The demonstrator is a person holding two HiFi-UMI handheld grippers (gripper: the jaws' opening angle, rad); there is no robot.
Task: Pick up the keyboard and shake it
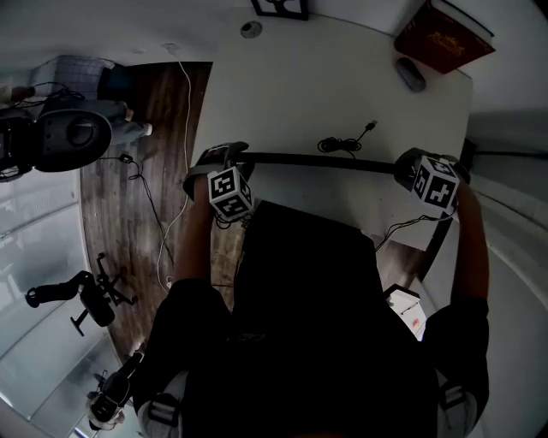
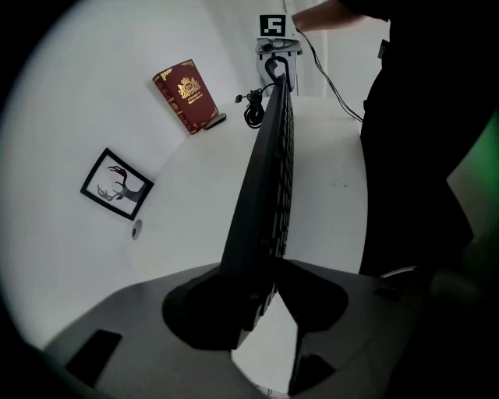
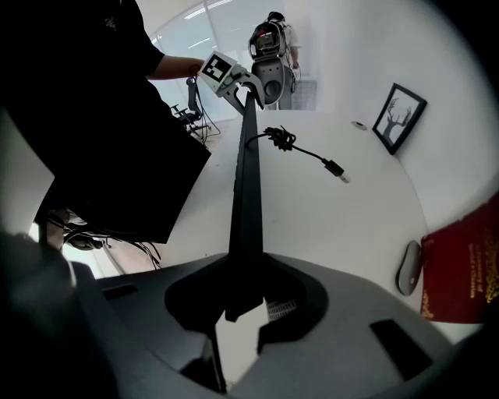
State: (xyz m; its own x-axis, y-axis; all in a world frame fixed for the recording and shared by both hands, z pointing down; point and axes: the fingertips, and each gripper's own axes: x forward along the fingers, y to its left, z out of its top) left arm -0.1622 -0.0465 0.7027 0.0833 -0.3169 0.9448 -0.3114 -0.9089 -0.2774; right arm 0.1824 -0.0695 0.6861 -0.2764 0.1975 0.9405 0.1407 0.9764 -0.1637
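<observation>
A black keyboard (image 1: 321,160) is turned up on its long edge over the white table (image 1: 282,103), so the head view shows it as a thin dark bar. My left gripper (image 1: 231,158) is shut on its left end. My right gripper (image 1: 409,167) is shut on its right end. In the left gripper view the keyboard (image 2: 269,179) runs away from my jaws (image 2: 261,304), keys facing right, to the right gripper (image 2: 274,51). The right gripper view shows the keyboard (image 3: 248,195) edge-on from my jaws (image 3: 242,304) to the left gripper (image 3: 234,78). Whether it touches the table I cannot tell.
A coiled black cable (image 1: 347,141) lies just beyond the keyboard. A red book (image 1: 443,38) and a grey mouse (image 1: 410,73) sit at the far right corner. A framed deer picture (image 1: 280,7) leans at the back. Wooden floor with cables and equipment lies to the left.
</observation>
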